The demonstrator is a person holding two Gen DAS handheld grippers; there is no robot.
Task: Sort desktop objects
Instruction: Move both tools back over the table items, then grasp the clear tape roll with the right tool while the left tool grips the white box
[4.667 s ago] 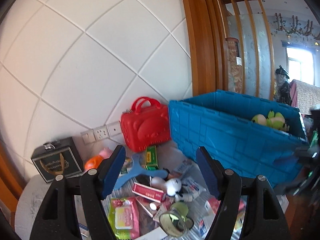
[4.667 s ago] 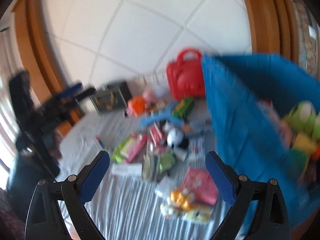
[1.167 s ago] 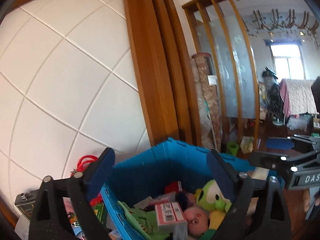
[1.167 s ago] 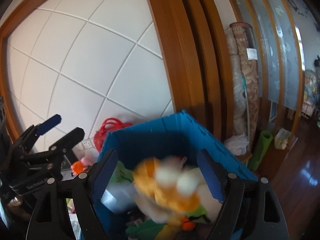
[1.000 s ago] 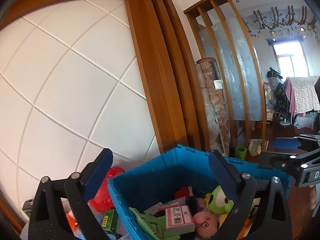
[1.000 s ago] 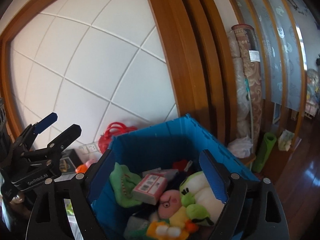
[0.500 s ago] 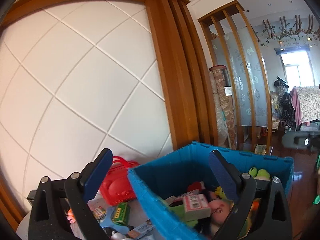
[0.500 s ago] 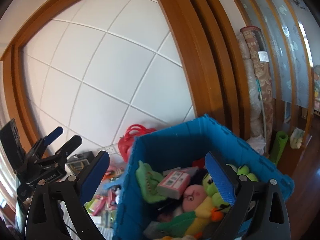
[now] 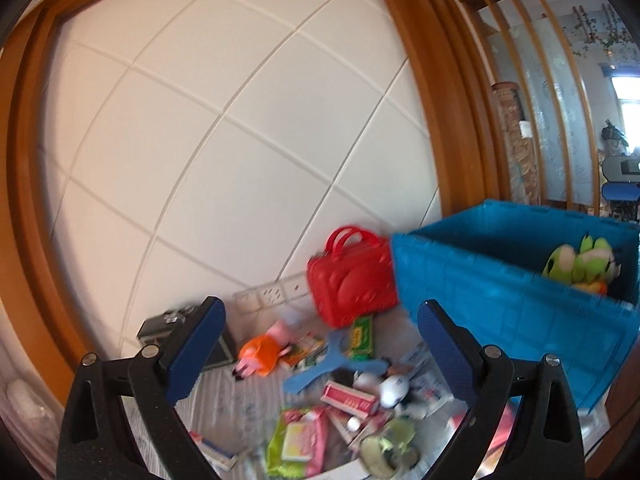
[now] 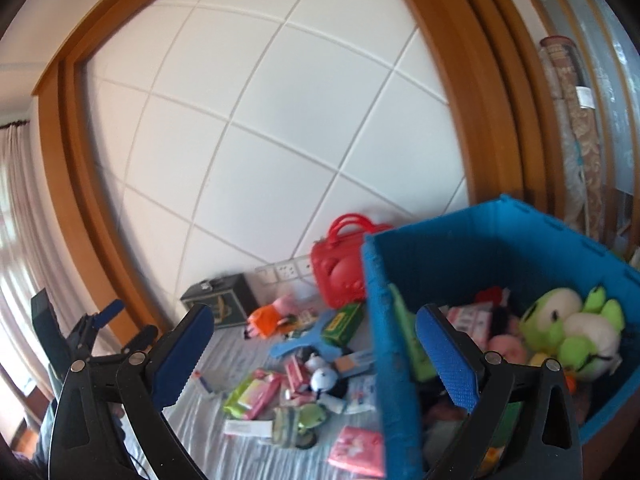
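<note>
A blue crate (image 9: pixel 500 292) stands at the right of the table and holds a green plush (image 10: pixel 572 332) and other toys and boxes. A pile of loose objects lies on the striped cloth (image 10: pixel 248 364): a blue Y-shaped piece (image 9: pixel 332 364), a green box (image 9: pixel 362 338), an orange-pink plush (image 9: pixel 262 350), a red-white box (image 9: pixel 350 396). My left gripper (image 9: pixel 320 354) is open and empty above the pile. My right gripper (image 10: pixel 316 360) is open and empty over the crate's left wall (image 10: pixel 388 344). The left gripper also shows in the right wrist view (image 10: pixel 116 322).
A red toy case (image 9: pixel 352 280) stands against the white tiled wall beside the crate. A dark box (image 10: pixel 224 304) stands at the back left near wall sockets (image 9: pixel 276 292). Wooden frame posts rise at left and right.
Both grippers have swung left, away from over the crate towards the pile on the table. A yellow-white plush that was blurred between the right fingers over the crate is gone from them.
</note>
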